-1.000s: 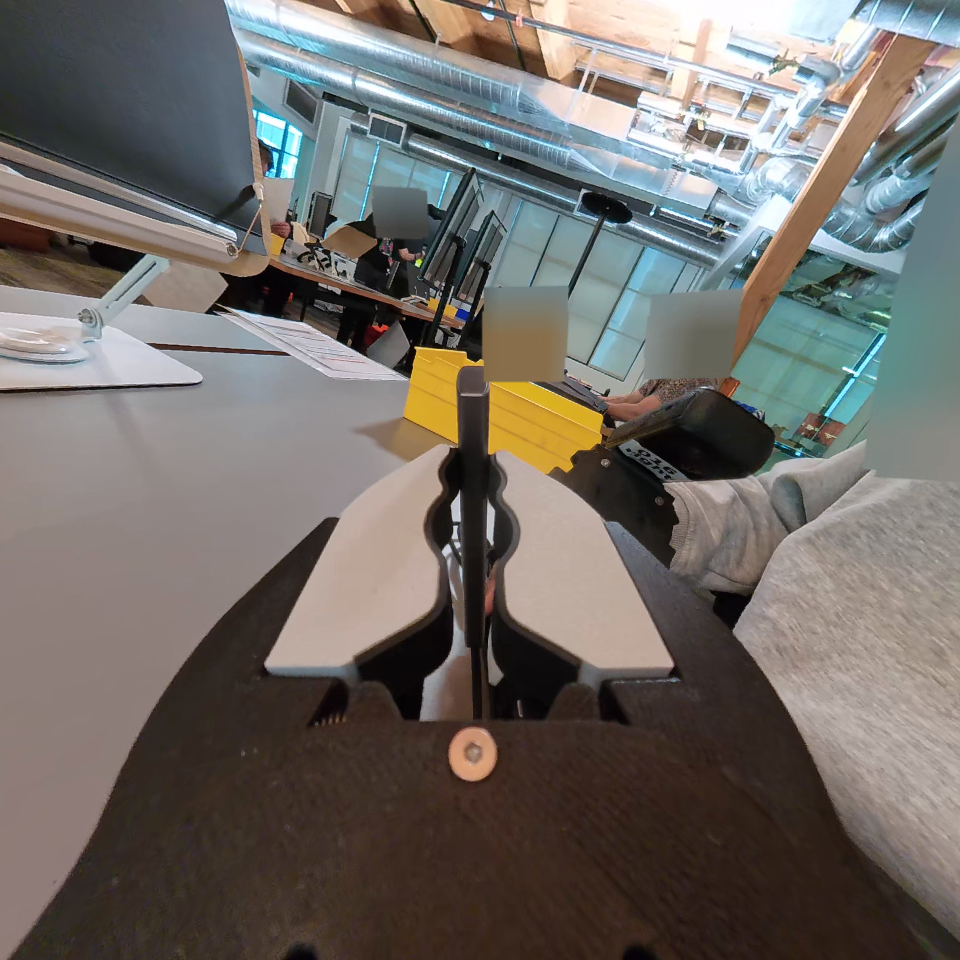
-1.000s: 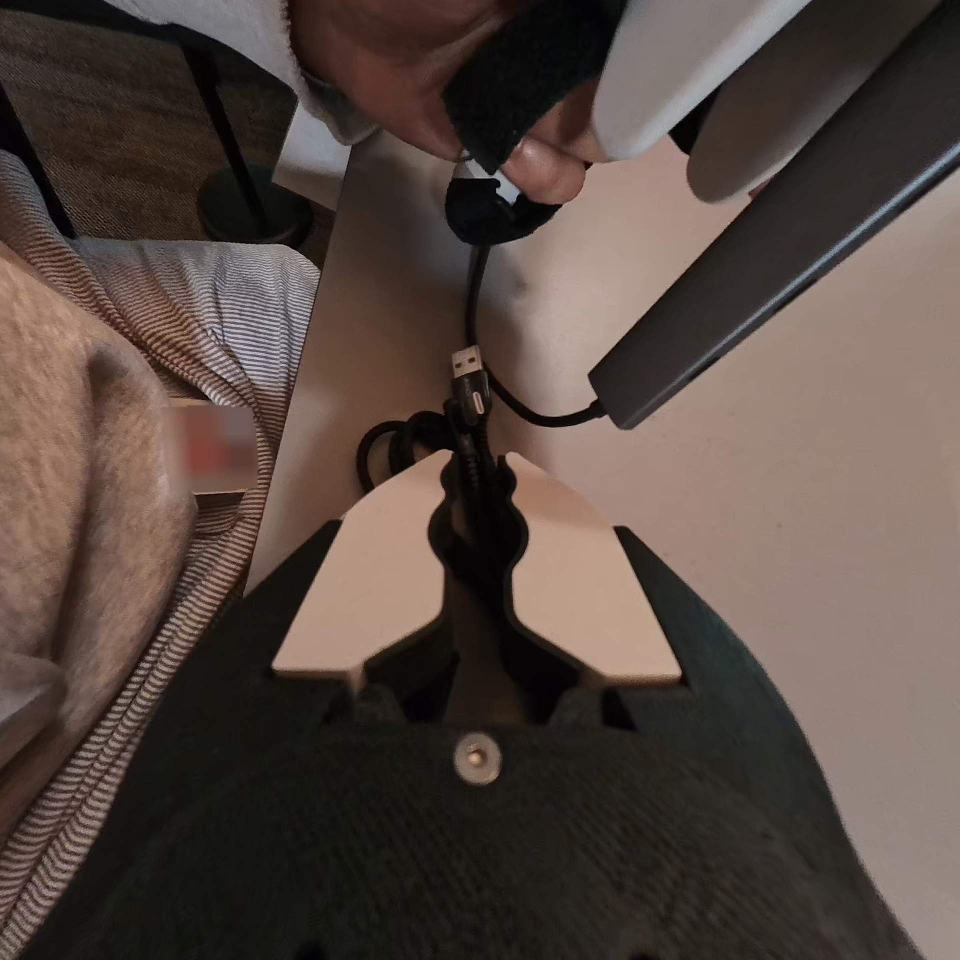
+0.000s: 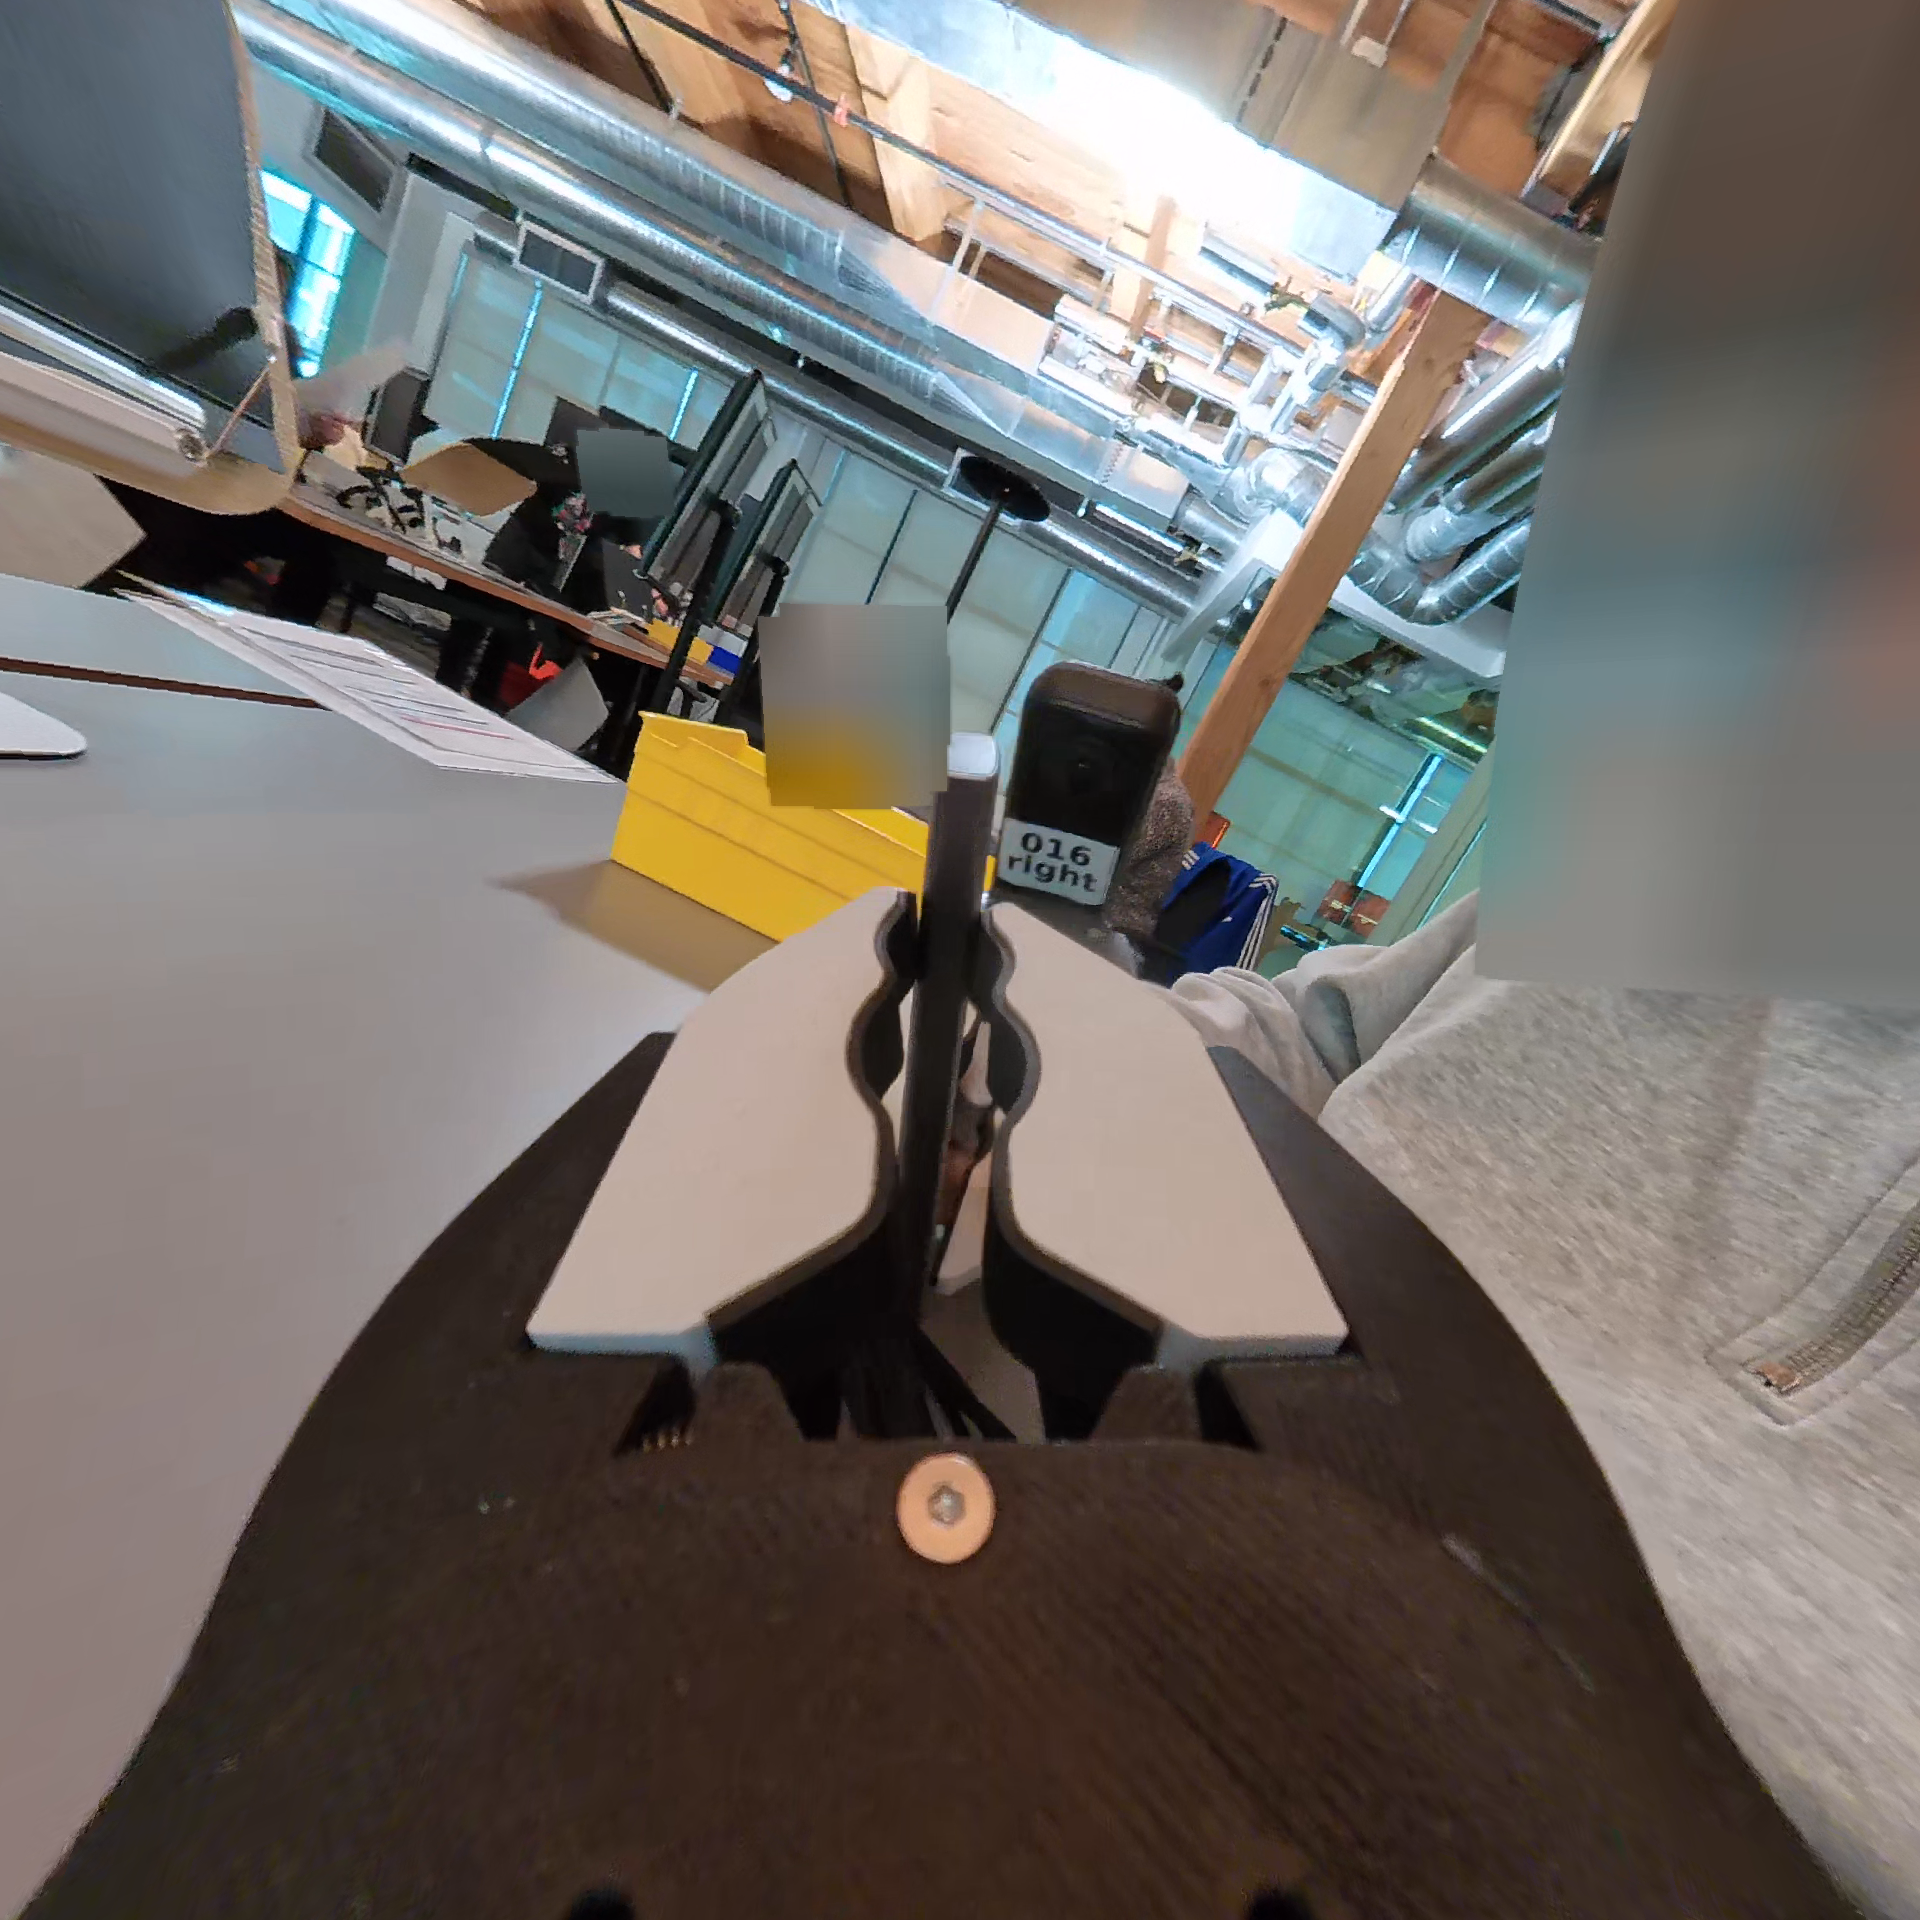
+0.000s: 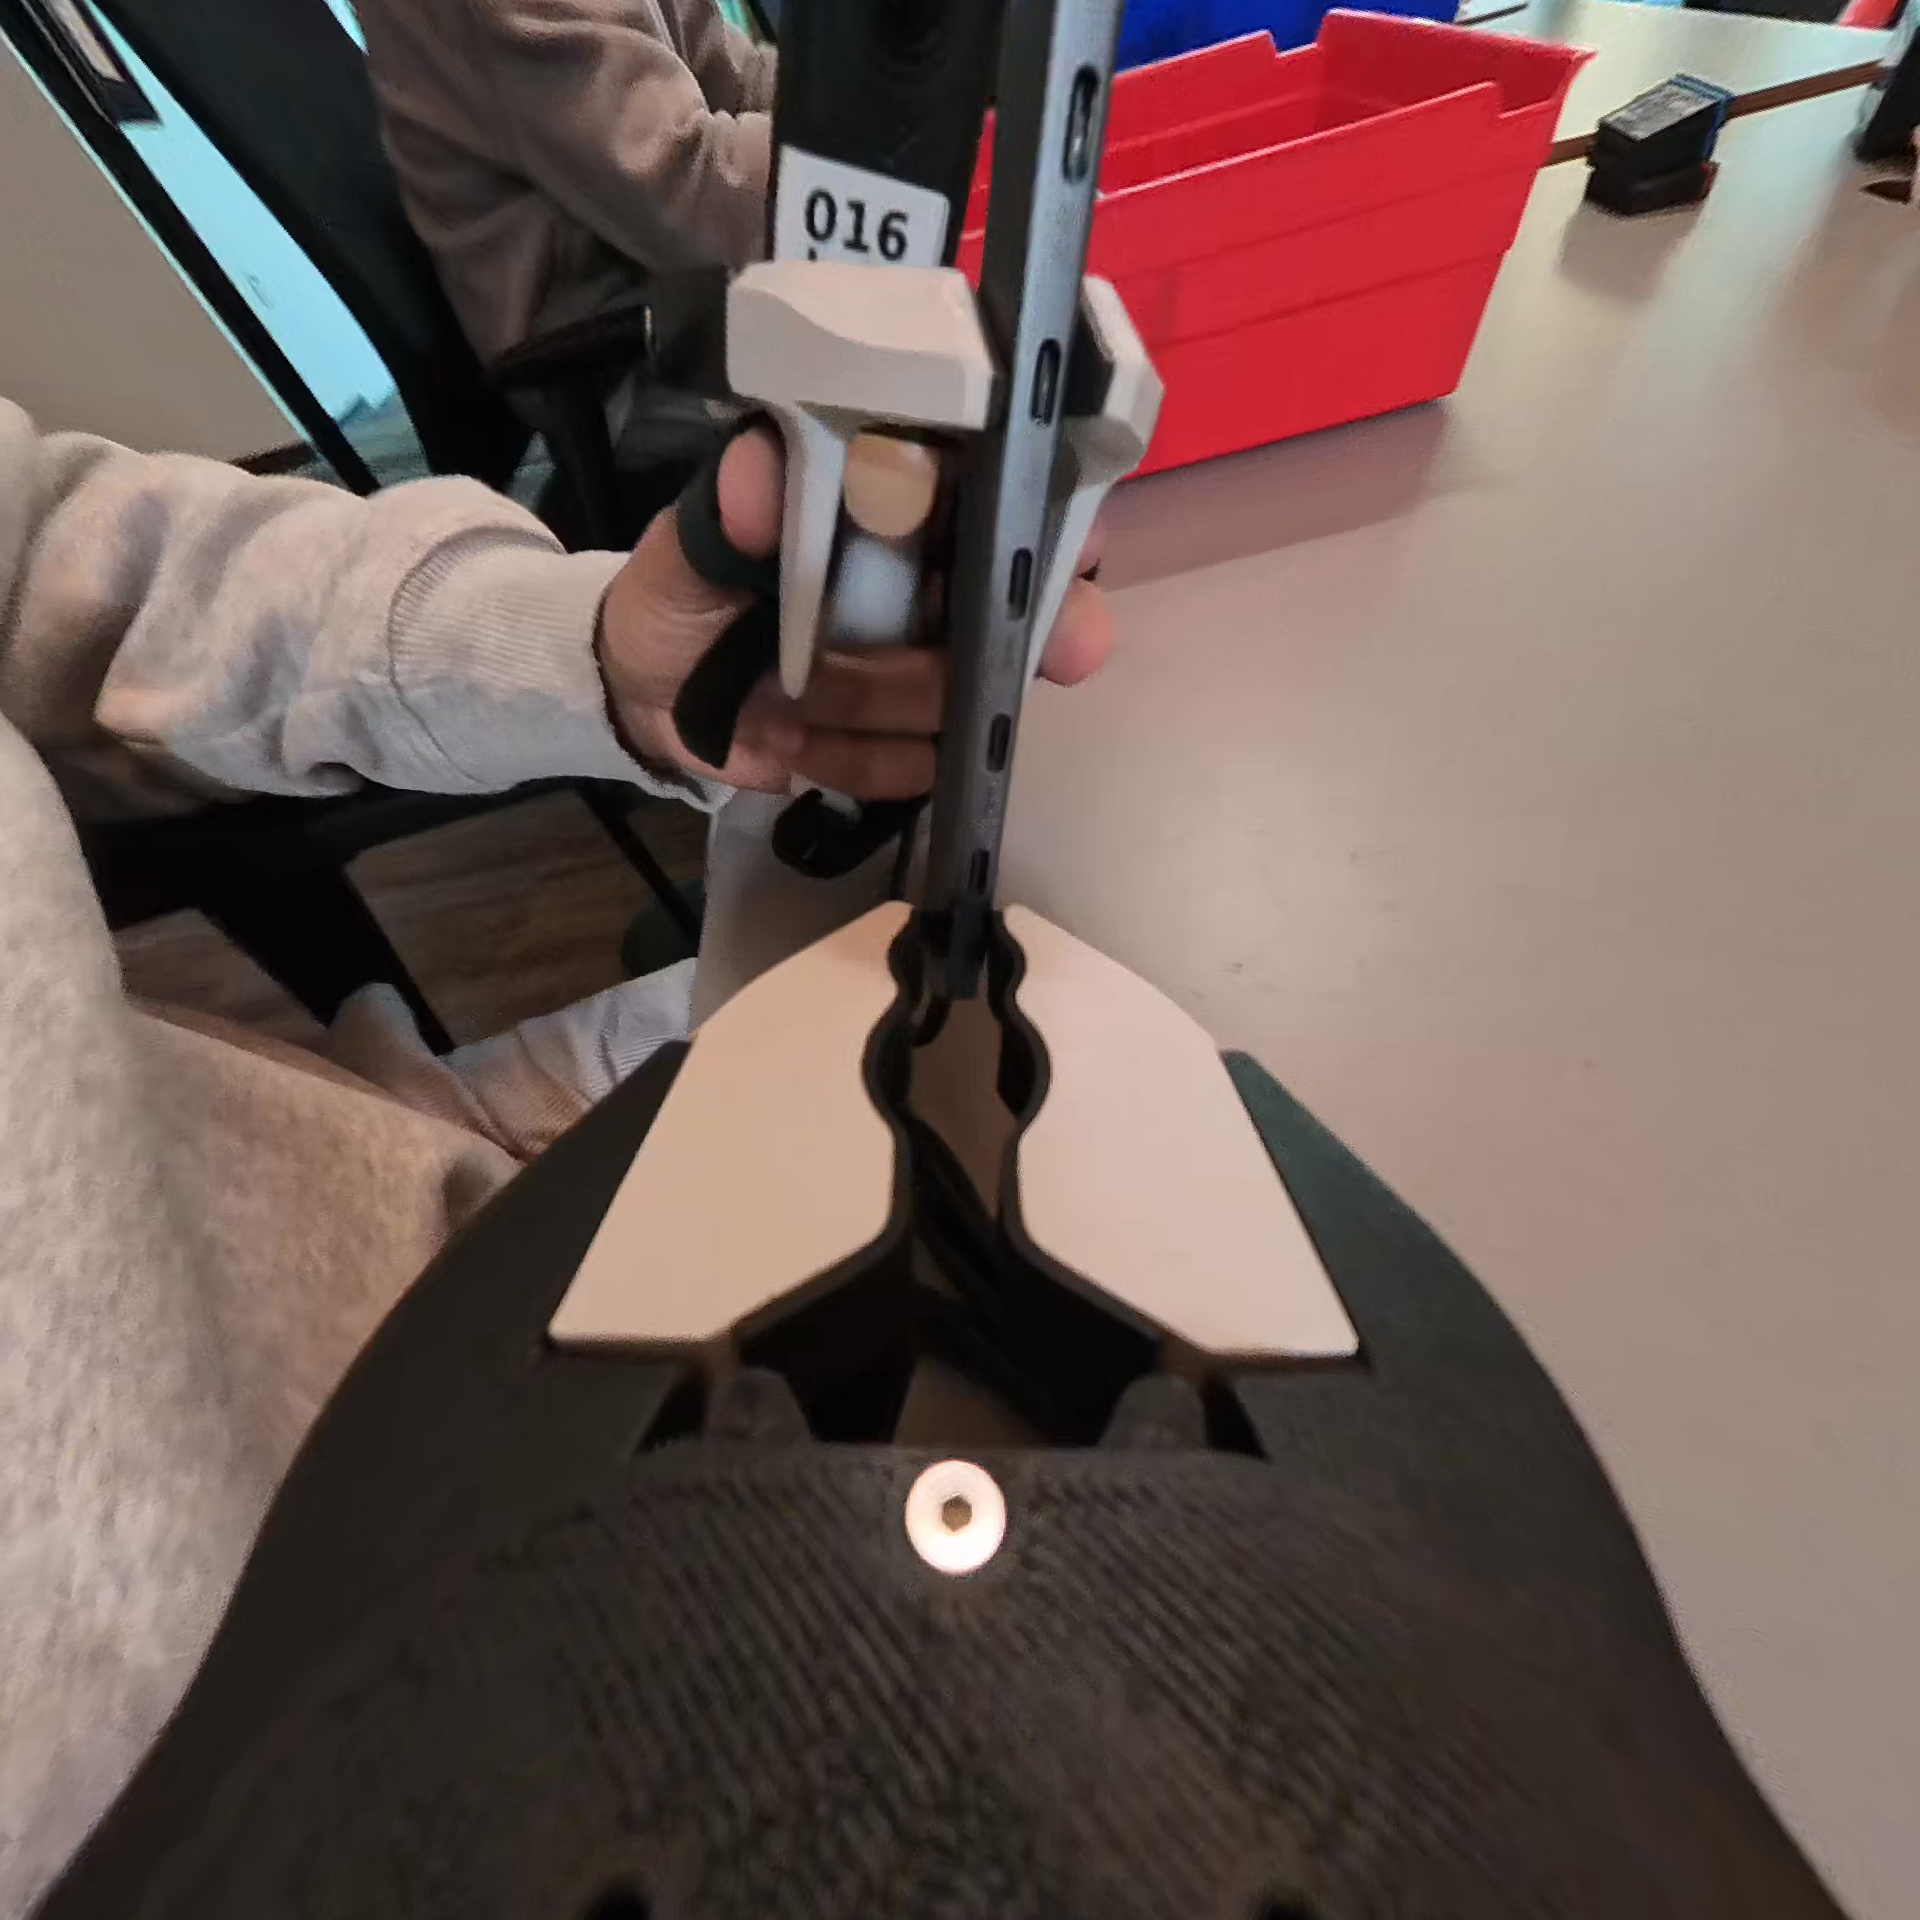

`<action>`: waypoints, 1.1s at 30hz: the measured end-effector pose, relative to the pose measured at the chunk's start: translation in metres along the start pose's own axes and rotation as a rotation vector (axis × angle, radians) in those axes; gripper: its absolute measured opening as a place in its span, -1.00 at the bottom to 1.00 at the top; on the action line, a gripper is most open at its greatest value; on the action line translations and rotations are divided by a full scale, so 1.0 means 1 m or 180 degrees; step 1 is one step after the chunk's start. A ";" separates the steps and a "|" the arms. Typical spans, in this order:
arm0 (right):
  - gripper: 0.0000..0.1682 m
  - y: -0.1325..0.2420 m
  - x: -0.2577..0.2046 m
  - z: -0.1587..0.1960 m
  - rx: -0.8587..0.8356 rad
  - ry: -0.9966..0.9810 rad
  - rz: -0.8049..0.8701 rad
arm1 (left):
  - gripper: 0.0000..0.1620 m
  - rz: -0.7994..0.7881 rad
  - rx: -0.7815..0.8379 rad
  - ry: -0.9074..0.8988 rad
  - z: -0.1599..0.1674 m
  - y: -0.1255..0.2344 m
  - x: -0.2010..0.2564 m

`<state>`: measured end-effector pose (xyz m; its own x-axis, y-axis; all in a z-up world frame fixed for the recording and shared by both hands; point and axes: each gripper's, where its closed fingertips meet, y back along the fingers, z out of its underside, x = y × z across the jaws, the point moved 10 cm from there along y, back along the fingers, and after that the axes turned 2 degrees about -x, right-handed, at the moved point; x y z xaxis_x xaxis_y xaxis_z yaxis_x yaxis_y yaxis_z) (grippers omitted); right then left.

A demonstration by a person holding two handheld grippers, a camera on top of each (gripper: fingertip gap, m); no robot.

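Ducts and timber beams run overhead in the room. On the grey table (image 3: 260,1039) sit a yellow bin (image 3: 717,821) and a red bin (image 4: 1299,260). The left gripper (image 3: 945,925) is clamped on a slim dark hub (image 3: 948,1039), held upright above the table. The right gripper (image 4: 951,925) pinches a cable plug (image 4: 961,940) against the hub's lower end. Whether the plug is seated cannot be told.

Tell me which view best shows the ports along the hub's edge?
The right wrist view: the hub stands lengthwise there, its row of ports facing the camera, held in the left hand-held gripper. The left wrist view shows only the hub's thin edge end-on, no ports.
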<state>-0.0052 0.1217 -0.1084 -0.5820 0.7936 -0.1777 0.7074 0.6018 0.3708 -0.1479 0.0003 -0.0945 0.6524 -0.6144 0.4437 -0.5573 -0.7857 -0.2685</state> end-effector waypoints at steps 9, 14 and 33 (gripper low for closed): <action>-0.89 0.017 0.012 -0.010 0.0600 -0.0469 -0.0152 | -0.67 -0.0214 -0.0391 -0.0145 0.011 -0.014 0.003; -0.88 0.020 0.008 -0.012 0.0754 -0.0414 -0.0208 | -0.78 -0.0229 -0.0481 -0.0127 0.014 -0.015 0.002; -0.70 0.038 0.021 -0.007 0.0637 -0.0055 0.0298 | -0.89 -0.0548 -0.0163 -0.0293 0.001 0.003 -0.003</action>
<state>0.0066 0.1605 -0.0913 -0.5043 0.8472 -0.1673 0.8245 0.5300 0.1984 -0.1510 -0.0002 -0.0975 0.7833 -0.4771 0.3986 -0.4572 -0.8765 -0.1506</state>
